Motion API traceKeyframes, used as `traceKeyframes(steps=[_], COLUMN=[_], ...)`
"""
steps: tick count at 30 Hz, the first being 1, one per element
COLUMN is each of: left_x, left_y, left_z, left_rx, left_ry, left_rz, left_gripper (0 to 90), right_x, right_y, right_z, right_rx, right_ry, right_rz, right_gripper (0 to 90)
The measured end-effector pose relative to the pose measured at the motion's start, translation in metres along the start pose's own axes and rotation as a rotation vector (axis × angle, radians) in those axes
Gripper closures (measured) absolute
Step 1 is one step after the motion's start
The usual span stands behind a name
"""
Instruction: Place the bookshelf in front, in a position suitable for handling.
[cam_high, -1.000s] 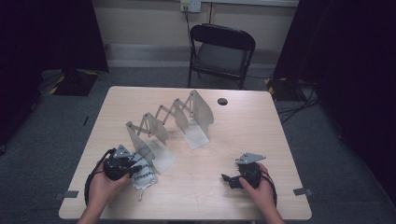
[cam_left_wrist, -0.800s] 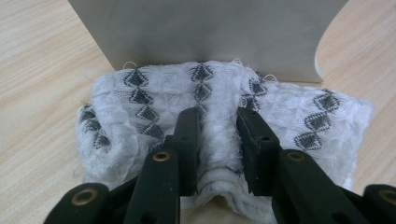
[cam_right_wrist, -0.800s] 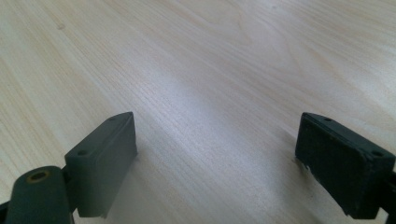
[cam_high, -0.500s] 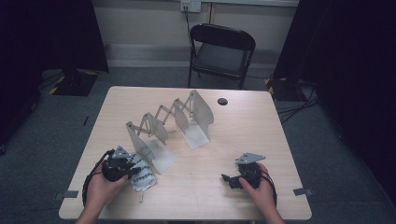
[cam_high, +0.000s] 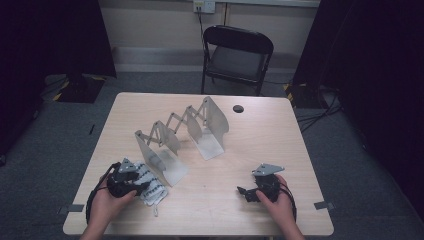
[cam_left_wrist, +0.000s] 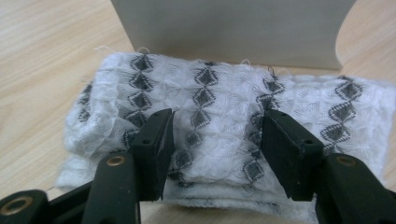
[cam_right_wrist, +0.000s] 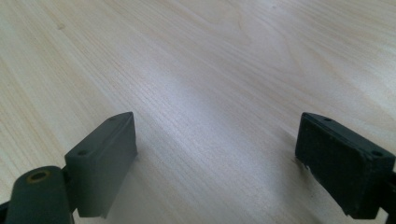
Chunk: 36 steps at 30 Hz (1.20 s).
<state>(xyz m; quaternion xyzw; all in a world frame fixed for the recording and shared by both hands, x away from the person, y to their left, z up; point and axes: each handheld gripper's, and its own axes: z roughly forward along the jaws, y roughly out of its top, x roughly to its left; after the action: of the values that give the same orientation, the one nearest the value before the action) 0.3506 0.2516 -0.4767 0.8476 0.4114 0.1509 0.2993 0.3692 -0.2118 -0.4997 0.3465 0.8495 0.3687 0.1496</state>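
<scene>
A folded white cloth (cam_left_wrist: 210, 93) with rows of black diamonds lies flat on the wooden table (cam_high: 260, 145), right against the near plate (cam_left_wrist: 229, 28) of an accordion-style metal rack (cam_high: 180, 132). My left gripper (cam_left_wrist: 215, 135) is low over the cloth's near edge. Its jaws have just been opening and now stand apart, with the cloth between them and the pads off it. In the high view the left gripper (cam_high: 140, 183) is at the table's front left, beside the cloth (cam_high: 154, 190). My right gripper (cam_high: 245, 193) rests at the front right, open (cam_right_wrist: 215, 154) over bare wood.
The rack runs diagonally from the front left toward the table's middle back. A small black round object (cam_high: 238, 108) lies near the far edge. A black folding chair (cam_high: 237, 55) stands behind the table. Dark curtains hang on both sides.
</scene>
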Motion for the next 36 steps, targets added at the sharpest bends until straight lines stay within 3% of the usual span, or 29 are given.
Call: traceKeyframes(steps=[2, 5, 8, 12, 18, 19, 20, 21, 22, 24, 25, 29, 36], left_x=[-0.002, 0.000, 0.001, 0.001, 0.011, 0.013, 0.013, 0.014, 0.014, 0.016, 0.017, 0.018, 0.014], left_y=[0.000, 0.000, 0.000, 0.001, 0.011, 0.016, 0.016, 0.024, 0.024, 0.032, 0.040, 0.055, 0.074], left_z=[0.001, 0.000, -0.001, -0.008, -0.039, -0.050, -0.050, -0.063, -0.063, -0.077, -0.087, -0.102, -0.116], left_rx=[-0.009, -0.004, -0.004, 0.000, -0.049, -0.058, -0.058, -0.077, -0.077, -0.097, -0.111, -0.156, -0.196], left_ry=[-0.009, -0.031, -0.033, -0.066, -0.054, -0.033, -0.033, -0.015, -0.015, -0.012, 0.009, 0.017, 0.045], left_rz=[-0.013, -0.020, -0.026, -0.046, -0.037, -0.007, -0.007, 0.016, 0.016, 0.034, 0.052, 0.076, 0.129], left_gripper=[47.3, 68.7, 71.6, 73.4, 73.4, 73.3, 73.3, 73.2, 73.2, 73.1, 73.0, 72.5, 72.2], right_x=[0.000, 0.000, 0.000, 0.000, 0.000, 0.000, 0.000, 0.000, 0.000, 0.000, 0.000, 0.000, 0.000], right_y=[0.000, 0.000, 0.000, 0.000, 0.000, 0.000, 0.000, 0.000, 0.000, 0.000, 0.000, 0.000, 0.000], right_z=[0.000, 0.000, 0.000, 0.000, 0.000, 0.000, 0.000, 0.000, 0.000, 0.000, 0.000, 0.000, 0.000], right_rx=[0.000, 0.001, 0.001, 0.000, 0.000, 0.000, 0.000, 0.000, 0.000, 0.000, 0.000, 0.000, 0.000], right_ry=[0.000, -0.001, -0.002, -0.001, 0.000, 0.000, 0.000, 0.000, 0.000, 0.000, 0.000, 0.000, 0.000], right_rz=[0.000, 0.000, 0.000, 0.000, 0.000, 0.001, 0.001, 0.001, 0.001, 0.000, 0.001, 0.000, 0.000], right_gripper=[12.0, 12.0, 12.1, 12.0, 12.0, 12.0, 12.0, 12.0, 12.0, 12.0, 12.0, 12.0, 12.0])
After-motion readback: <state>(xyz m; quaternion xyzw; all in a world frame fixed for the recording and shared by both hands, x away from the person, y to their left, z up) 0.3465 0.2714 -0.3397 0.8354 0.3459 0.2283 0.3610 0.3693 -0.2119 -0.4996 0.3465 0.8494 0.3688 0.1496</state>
